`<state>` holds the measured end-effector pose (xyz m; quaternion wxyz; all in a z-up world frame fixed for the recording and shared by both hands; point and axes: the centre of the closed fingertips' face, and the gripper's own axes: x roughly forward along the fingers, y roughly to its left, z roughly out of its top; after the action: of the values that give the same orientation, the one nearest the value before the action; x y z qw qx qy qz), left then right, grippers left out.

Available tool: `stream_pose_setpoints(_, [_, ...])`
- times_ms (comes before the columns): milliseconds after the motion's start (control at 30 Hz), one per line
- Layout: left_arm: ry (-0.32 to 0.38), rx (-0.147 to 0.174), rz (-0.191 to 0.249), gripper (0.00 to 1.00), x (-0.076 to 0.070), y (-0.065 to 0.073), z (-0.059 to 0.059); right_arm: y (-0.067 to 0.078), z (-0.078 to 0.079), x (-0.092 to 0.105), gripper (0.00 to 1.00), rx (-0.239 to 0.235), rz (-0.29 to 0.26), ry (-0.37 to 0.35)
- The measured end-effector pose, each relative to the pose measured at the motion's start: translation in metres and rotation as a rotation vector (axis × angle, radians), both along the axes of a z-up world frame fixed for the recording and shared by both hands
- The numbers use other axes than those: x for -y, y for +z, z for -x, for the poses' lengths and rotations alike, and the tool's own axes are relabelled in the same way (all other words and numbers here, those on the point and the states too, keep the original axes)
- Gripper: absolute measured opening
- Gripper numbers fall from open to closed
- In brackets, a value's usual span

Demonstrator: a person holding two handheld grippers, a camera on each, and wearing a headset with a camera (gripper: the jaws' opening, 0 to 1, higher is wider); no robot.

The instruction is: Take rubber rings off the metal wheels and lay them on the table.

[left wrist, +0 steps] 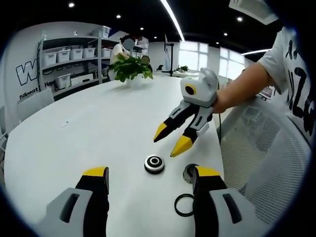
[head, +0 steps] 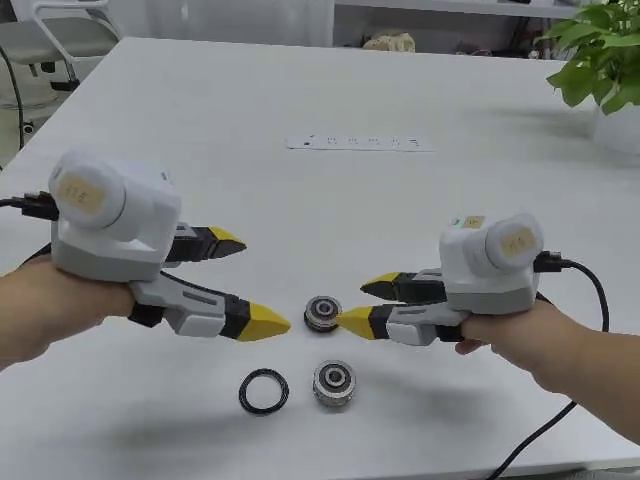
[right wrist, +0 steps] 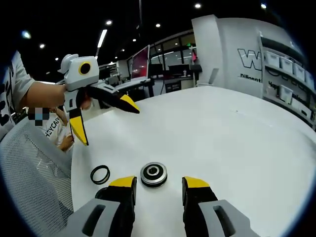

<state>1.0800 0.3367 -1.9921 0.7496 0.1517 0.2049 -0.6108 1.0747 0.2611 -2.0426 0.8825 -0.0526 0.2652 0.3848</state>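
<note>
- Worktop: the white worktop [head: 450, 200] carries the two metal wheels and one loose ring, all near my edge. A white power strip [head: 360, 142] lies well apart, farther back.
- Done: a black rubber ring [head: 263, 391] lies flat on the worktop by itself, just beside the nearer wheel and not touching it. That nearer silver metal wheel [head: 333, 382] has a bare bright rim, so I judge it to be stripped.
- Left to do: the farther metal wheel with the dark rim [head: 322, 313] looks to me as though its rubber ring is on it. In the right gripper view this wheel [right wrist: 153, 174] has a dark outer band, and it sits just ahead of that gripper's jaws. I put the task at about half done, as far as these two wheels go.
- Left hand-held gripper [head: 255, 282]: the jaws are spread wide and hold nothing. It hangs above the worktop to the left of the farther wheel, and its lower yellow tip is near the wheel but apart from it.
- Right hand-held gripper [head: 356, 303]: the jaws are parted and empty. The lower yellow tip sits just beside the farther wheel's right side, and I cannot tell whether it touches.
- Position: the farther wheel lies between the two hand-held grippers, which point at each other across it.
- Next step, as I judge it: one hand-held gripper steadies this wheel while the other peels the ring off and lays it on the worktop.
</note>
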Motion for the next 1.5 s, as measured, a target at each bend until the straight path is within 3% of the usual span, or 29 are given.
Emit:
stream_pose_setpoints(367, [-0.027, -0.018, -0.022, 0.59, 0.019, -0.016, -0.001, -0.015, 0.003, -0.003, 0.34, -0.018, 0.026, 0.029])
stream_pose_setpoints(800, [-0.038, -0.051, -0.047, 0.46, 0.034, -0.034, -0.001, -0.024, 0.002, -0.008, 0.29, -0.030, 0.024, 0.039])
stream_pose_setpoints(1233, [-0.054, -0.063, -0.070, 0.34, 0.045, -0.047, 0.003, -0.026, 0.001, -0.013, 0.22, -0.029, 0.019, 0.041])
stream_pose_setpoints(1500, [-0.066, -0.053, -0.088, 0.28, 0.051, -0.052, 0.004, -0.028, 0.001, -0.012, 0.18, -0.031, 0.021, 0.041])
